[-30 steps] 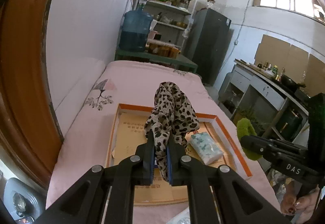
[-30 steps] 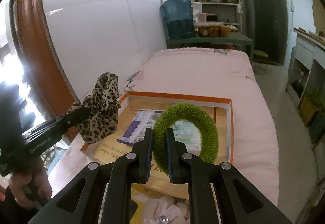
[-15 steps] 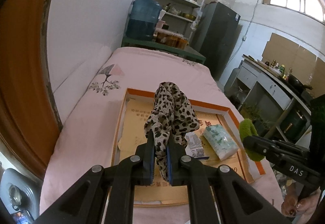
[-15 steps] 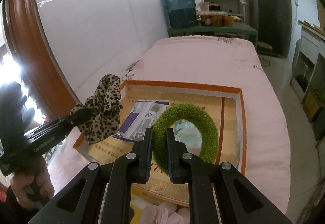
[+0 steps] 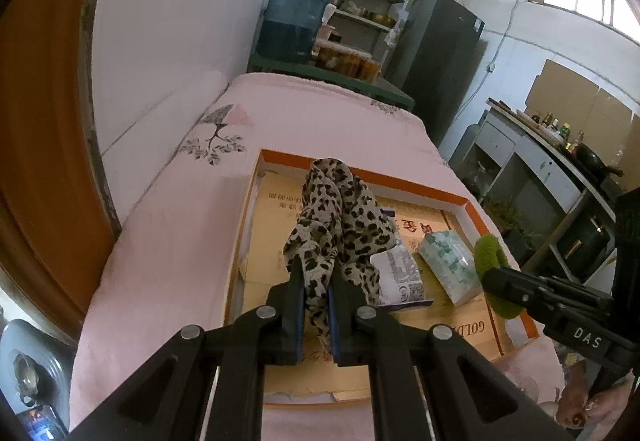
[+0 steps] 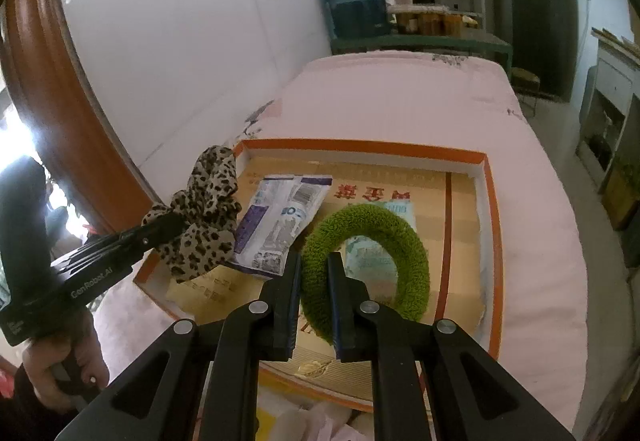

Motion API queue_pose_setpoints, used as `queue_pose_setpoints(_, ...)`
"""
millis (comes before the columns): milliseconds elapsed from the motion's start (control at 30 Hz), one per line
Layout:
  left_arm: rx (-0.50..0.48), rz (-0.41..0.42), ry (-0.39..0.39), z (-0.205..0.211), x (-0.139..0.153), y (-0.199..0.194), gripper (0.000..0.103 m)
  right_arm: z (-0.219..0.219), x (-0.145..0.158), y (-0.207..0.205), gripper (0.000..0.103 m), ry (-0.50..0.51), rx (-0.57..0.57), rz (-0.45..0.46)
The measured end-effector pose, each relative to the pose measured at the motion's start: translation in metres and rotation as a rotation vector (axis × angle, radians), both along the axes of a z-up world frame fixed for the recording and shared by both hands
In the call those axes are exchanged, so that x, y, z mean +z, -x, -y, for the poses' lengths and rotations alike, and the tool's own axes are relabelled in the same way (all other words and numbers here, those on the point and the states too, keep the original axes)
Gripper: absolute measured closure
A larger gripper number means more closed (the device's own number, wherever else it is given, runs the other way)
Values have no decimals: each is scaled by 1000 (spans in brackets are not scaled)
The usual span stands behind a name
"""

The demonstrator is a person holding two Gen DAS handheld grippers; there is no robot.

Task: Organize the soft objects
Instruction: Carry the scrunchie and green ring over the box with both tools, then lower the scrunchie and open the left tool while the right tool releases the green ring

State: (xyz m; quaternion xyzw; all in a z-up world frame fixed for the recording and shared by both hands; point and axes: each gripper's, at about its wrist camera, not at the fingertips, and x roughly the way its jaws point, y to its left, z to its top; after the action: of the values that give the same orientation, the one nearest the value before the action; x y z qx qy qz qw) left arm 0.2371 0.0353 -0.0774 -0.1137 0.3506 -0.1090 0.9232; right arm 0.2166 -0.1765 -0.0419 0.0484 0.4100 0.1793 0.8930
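Note:
My left gripper [image 5: 317,277] is shut on a leopard-print scrunchie [image 5: 340,217] and holds it above the left half of the orange-rimmed box [image 5: 424,187]. It also shows in the right wrist view [image 6: 206,213]. My right gripper [image 6: 314,273] is shut on a fuzzy green scrunchie ring [image 6: 368,261], held above the box's right half [image 6: 490,209]. The green scrunchie shows at the right of the left wrist view [image 5: 490,269].
Inside the box lie a purple-and-white packet [image 6: 280,221] and a teal tissue pack [image 5: 450,269]. The box sits on a pink bedspread [image 5: 172,241] by a white wall. A pale soft item [image 6: 312,419] lies by the box's near edge. A shelf and a water jug [image 5: 292,21] stand beyond the bed.
Both grippers have moved forward and lower over the box, each still holding its scrunchie. The box looks nearer and larger in both views.

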Motion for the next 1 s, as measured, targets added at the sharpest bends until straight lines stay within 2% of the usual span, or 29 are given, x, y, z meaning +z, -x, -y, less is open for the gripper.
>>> queue_pose_setpoints(633,10,-77,11,-5,-20,-10,93,-1,-19,-13,88,-2,0,-47)
queue_pose_setpoints(733,2,-92,9,-4,-23,-13,93,-1,-18,-13,84,-3,-1,-43)
queue_pose_setpoints(900,7,-86,6,-3,-22,-13,84,-4,-19,-12,79,14,5,-39)
queue_pose_setpoints(1000,14,-76,7,-3,-21,-12,71,-3,-18,-10,74,16,2,-40)
